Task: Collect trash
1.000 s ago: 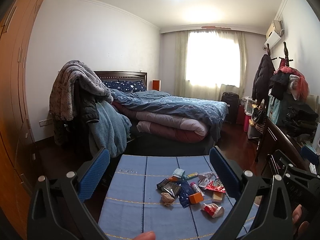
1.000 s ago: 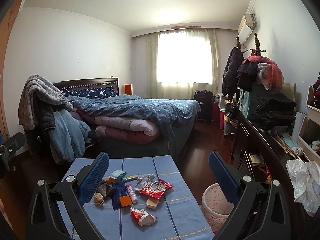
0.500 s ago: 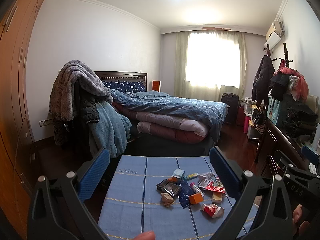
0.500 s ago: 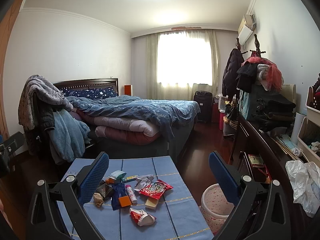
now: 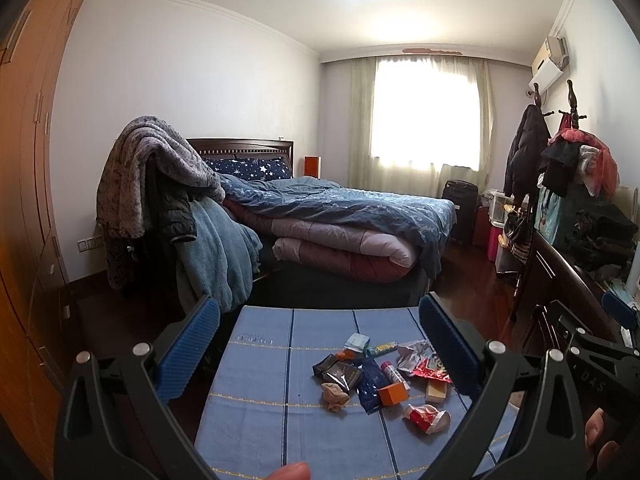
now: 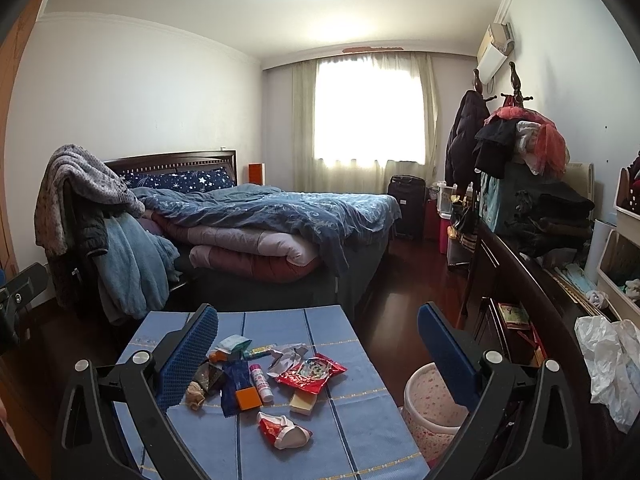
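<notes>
right wrist view shows my right gripper [image 6: 318,354] spread wide with nothing between the blue pads, held above the blue cloth table [image 6: 360,432]. left wrist view shows the same for my left gripper [image 5: 318,354]: jaws wide apart, holding nothing, looking down at the same table from further left.

as i judge it, no part of the collecting is done yet. all the trash lies in one loose cluster on the cloth: the red snack wrapper [image 6: 312,372], a crumpled silver wrapper [image 6: 288,354], the small orange box [image 6: 248,398], a white and pink tube [image 6: 260,386] just beside it, a dark blue wrapper [image 6: 234,380], a yellow block [image 6: 302,400], a crushed red and white wrapper [image 6: 284,430] nearest me, a tan crumpled wad [image 6: 196,392] and a teal packet [image 6: 234,342] at the far side.

the pink speckled bin [image 6: 430,404] stands on the floor just beside the table's right edge, and what i can see of its inside looks bare, though my right finger hides part of it. every piece is left to carry over, one at a time i expect.
</notes>
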A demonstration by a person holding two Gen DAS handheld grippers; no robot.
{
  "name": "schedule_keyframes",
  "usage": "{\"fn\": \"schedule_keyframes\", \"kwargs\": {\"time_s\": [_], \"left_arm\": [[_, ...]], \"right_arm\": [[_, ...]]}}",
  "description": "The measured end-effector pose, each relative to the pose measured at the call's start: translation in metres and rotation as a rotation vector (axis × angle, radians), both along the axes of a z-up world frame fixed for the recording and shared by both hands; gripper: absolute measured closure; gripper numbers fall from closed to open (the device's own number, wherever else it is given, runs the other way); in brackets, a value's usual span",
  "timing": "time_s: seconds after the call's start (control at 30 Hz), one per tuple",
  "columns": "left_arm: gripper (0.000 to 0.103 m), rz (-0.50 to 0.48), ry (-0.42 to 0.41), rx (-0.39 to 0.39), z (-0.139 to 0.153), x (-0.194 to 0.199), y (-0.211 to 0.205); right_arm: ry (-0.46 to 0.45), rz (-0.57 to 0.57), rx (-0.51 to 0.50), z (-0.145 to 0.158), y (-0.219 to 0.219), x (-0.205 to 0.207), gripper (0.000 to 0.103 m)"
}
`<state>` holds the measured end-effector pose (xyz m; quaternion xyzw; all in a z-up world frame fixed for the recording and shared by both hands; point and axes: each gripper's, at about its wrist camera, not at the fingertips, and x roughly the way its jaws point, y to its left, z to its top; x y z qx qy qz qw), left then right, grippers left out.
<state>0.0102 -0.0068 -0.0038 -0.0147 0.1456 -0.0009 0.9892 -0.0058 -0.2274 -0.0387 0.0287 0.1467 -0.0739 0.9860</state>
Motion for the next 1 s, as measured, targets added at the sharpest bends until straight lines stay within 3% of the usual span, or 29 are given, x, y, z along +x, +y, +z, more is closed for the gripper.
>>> {"fn": "schedule_keyframes", "kwargs": {"time_s": [0.8,1.0], "left_arm": [[0.003,-0.01,0.013,0.013,-0.011,0.015,-0.007],[0.003,0.02,0.077,0.017,-0.039,0.032,0.003]], "right_arm": [[0.023,-0.001,0.005,-0.008,-0.004,0.011,0.003],[0.064,0.002,0.001,-0.027,-0.007,0.028,0.003]]}}
